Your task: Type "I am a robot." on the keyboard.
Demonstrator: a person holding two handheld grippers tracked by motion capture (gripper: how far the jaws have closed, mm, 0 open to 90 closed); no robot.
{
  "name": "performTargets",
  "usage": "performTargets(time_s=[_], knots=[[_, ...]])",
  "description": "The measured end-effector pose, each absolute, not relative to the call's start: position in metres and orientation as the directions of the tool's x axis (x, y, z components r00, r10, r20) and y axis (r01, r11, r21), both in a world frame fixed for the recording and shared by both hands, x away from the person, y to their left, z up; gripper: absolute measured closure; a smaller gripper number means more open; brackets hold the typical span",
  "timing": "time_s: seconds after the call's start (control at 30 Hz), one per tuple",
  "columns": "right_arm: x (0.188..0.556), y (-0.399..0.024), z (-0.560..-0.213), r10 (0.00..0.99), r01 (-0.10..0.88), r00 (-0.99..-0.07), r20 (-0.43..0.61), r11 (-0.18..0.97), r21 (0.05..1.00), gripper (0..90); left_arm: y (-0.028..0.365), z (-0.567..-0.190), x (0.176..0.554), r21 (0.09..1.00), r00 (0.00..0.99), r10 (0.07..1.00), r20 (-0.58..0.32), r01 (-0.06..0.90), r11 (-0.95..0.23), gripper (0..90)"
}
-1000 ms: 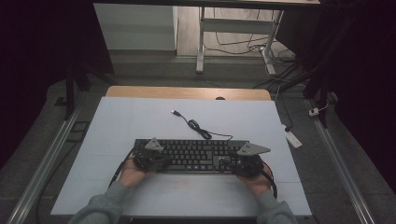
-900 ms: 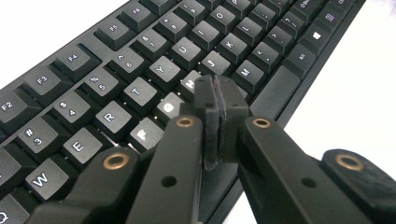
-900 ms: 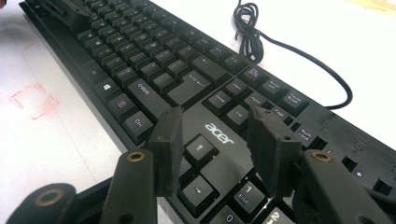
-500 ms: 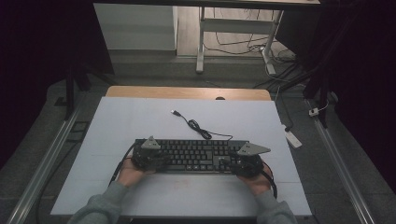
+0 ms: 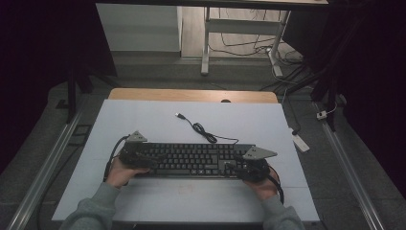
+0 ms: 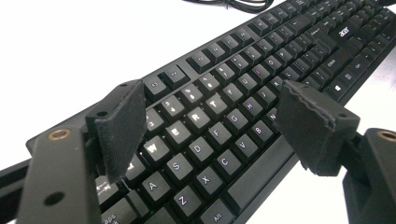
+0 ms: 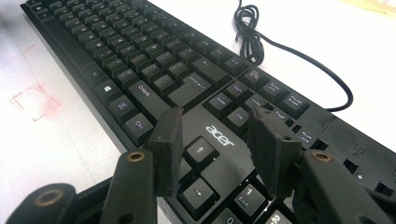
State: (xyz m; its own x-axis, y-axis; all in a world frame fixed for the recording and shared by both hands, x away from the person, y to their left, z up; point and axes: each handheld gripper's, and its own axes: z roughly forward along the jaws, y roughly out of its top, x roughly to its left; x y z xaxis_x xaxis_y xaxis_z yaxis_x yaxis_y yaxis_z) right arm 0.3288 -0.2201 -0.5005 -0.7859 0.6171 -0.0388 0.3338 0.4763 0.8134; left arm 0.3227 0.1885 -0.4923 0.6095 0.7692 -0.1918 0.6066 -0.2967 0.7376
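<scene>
A black Acer keyboard [image 5: 191, 159] lies across the near half of the white table, its cable [image 5: 201, 130] coiled behind it and ending in a USB plug [image 5: 179, 115]. My left gripper [image 5: 142, 156] is at the keyboard's left end. In the left gripper view it [image 6: 212, 107] hovers open above the letter keys [image 6: 196, 116]; its jaws have just been opening and no pad presses on anything. My right gripper [image 5: 235, 166] is at the keyboard's right end. Its jaws [image 7: 215, 119] stand apart over the arrow keys [image 7: 201, 149] and the logo, pressing on nothing.
The white mat [image 5: 143, 120] covers a wooden table whose far edge [image 5: 191, 95] shows. Faint red marks [image 7: 32, 100] lie on the mat near the keyboard's front. A white power strip [image 5: 299, 142] lies on the floor at the right. Metal rails [image 5: 48, 163] run along both sides.
My left gripper has opened wide and shifted left and up along the keyboard's left end. The right gripper and the keyboard have stayed put.
</scene>
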Motion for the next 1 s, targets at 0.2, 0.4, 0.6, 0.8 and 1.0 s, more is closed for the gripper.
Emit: performTargets(time_s=[0.2,0.4,0.6,0.8,1.0], knots=[[0.330,-0.219,-0.501,0.616,0.332,-0.787,-0.036,0.472,0.817,55.5,0.189,-0.491,0.322,0.740,0.628,0.755,-0.189,0.597,-0.312,24.8],[0.329,-0.216,-0.500,0.611,0.322,-0.791,-0.036,0.466,0.824,55.5,0.189,-0.491,0.322,0.738,0.622,0.761,-0.183,0.598,-0.311,24.5],[0.331,-0.211,-0.498,0.607,0.325,-0.795,-0.026,0.462,0.825,55.5,0.188,-0.492,0.322,0.735,0.625,0.759,-0.183,0.600,-0.316,24.4],[0.334,-0.199,-0.495,0.593,0.315,-0.805,-0.019,0.453,0.834,55.6,0.187,-0.492,0.322,0.735,0.630,0.755,-0.181,0.597,-0.322,24.3],[0.336,-0.184,-0.492,0.580,0.305,-0.814,-0.019,0.455,0.837,55.7,0.186,-0.492,0.322,0.732,0.636,0.750,-0.181,0.597,-0.329,24.4]])
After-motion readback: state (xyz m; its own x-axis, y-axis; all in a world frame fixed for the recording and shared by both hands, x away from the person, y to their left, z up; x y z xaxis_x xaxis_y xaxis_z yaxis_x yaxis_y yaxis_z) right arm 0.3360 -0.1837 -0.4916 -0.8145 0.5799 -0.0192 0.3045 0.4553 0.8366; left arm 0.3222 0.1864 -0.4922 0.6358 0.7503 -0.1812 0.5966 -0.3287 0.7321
